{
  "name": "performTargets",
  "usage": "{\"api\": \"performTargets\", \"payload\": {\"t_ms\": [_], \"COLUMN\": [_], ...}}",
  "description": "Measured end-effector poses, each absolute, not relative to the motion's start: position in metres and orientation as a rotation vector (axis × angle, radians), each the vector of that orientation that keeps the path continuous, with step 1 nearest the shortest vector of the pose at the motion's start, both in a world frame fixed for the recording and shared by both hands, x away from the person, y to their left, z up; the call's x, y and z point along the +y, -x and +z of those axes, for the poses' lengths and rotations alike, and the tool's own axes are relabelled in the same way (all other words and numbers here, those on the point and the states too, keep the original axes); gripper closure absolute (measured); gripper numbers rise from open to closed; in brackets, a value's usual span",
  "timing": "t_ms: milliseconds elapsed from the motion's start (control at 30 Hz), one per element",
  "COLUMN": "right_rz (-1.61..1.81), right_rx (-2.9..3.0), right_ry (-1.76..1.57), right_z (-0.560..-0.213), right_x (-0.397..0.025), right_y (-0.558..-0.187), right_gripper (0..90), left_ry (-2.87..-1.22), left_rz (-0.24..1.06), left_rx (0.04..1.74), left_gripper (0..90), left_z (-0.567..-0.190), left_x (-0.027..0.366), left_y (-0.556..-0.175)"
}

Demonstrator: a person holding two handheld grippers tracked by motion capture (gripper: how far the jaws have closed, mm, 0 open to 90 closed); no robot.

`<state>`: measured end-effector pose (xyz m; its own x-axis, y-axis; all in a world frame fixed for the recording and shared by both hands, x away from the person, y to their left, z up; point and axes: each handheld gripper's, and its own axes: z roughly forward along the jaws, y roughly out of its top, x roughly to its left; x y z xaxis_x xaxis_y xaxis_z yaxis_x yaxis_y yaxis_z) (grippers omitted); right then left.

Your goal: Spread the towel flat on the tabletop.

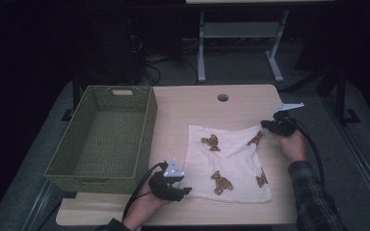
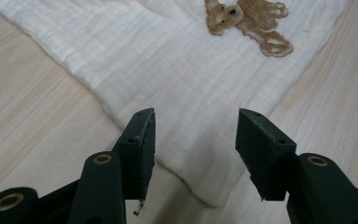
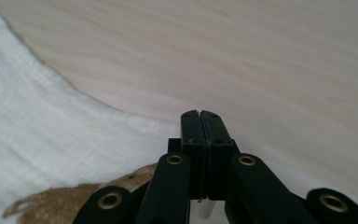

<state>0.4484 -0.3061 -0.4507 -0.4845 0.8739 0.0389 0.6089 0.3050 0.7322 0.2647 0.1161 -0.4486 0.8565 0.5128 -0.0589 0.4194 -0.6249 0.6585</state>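
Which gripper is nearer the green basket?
Left. The left gripper sits open just off the basket's near right corner; the right gripper is shut on the cloth across the table.

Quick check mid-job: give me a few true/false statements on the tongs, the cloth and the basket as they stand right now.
1. The left tongs are open over a corner of the cloth. True.
2. The right tongs are wide open. False: their jaws are shut, at the cloth's far right corner.
3. The basket holds the cloth. False: the cloth lies spread on the table, right of the basket.
4. The cloth has brown bear prints. True.
5. The basket stands on the table's right side. False: it stands on the left.
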Motion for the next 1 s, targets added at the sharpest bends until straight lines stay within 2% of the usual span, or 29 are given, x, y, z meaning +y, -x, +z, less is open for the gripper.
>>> {"api": "performTargets", "payload": {"t_ms": [200,267,467,1000], "right_rz": [0.924,0.954,1.018,1.045], "right_rx": [2.178,2.167,2.185,2.224], "right_ry": [-1.385,-1.406,-1.391,-1.380], "right_z": [-0.450,-0.451,-0.444,-0.441], "right_x": [-0.310,-0.311,-0.314,-0.316], "right_y": [-0.470,-0.471,-0.461,-0.453], "right_gripper": [87.3,75.3,66.6,64.4], "left_ry": [-2.318,-2.302,-2.282,-2.244], "left_rz": [0.174,0.179,0.208,0.317], "left_rx": [0.679,0.680,0.690,0.776], "left_gripper": [45.7,45.0,44.5,44.7], "left_z": [-0.447,-0.445,-0.437,-0.428], "left_x": [0.115,0.113,0.105,0.086], "left_y": [-0.267,-0.269,-0.285,-0.358]}}
